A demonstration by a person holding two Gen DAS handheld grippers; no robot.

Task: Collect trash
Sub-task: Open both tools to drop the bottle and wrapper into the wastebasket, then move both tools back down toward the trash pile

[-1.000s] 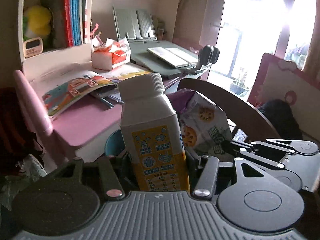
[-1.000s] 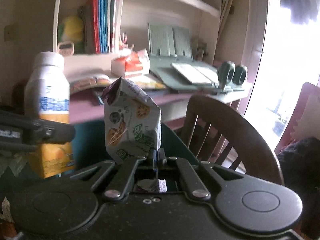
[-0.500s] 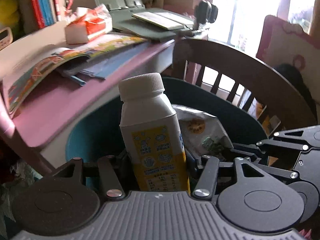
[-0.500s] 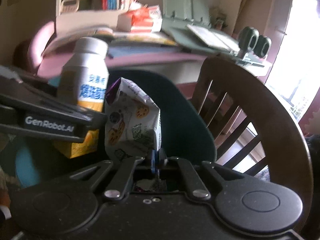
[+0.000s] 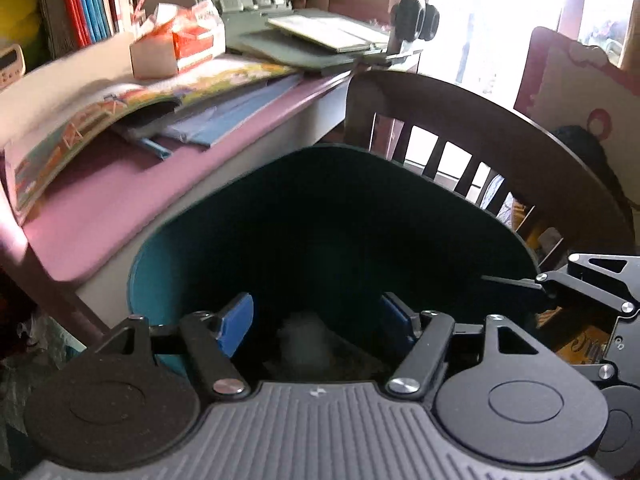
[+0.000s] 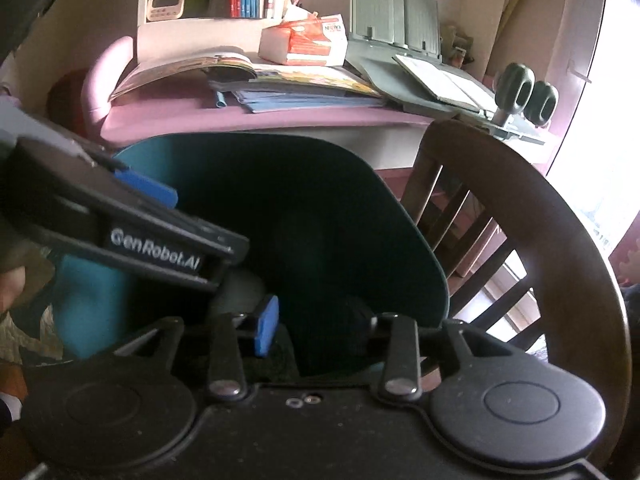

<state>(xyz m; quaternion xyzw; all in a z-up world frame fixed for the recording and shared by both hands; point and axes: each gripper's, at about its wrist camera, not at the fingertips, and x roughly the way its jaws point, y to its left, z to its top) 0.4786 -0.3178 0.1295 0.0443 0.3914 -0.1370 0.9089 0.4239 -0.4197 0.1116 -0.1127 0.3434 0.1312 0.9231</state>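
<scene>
Readable text: "GenRobot.AI" on your left gripper's arm, centre left of the right wrist view; the red-and-white tissue pack on the desk has small print, too blurred to read

Containers: teal bin fills the middle of both views, tucked between the pink desk edge and the dark wooden chair. Interior is dark. In the left wrist view a pale blurred shape sits low centre inside it, between your left gripper's blue pads; probably the bottle, can't confirm. The snack bag isn't discernible in the dark of the bin

Claws: both spread, nothing between the pads. Left jaws have just been opening, right gripper jaws likewise; one blue pad shows lower centre, the other is in shadow

Versus earlier frames: a second ago you held a white-capped yellow-label bottle in the left claw and a printed snack bag in the right, both above the desk line. Half a second ago both were over the bin mouth and gripped. Now both claws are empty and sit at the bin rim, looking down into it

Desk: open picture book, blue folders, grey book stand upper centre, unchanged
</scene>
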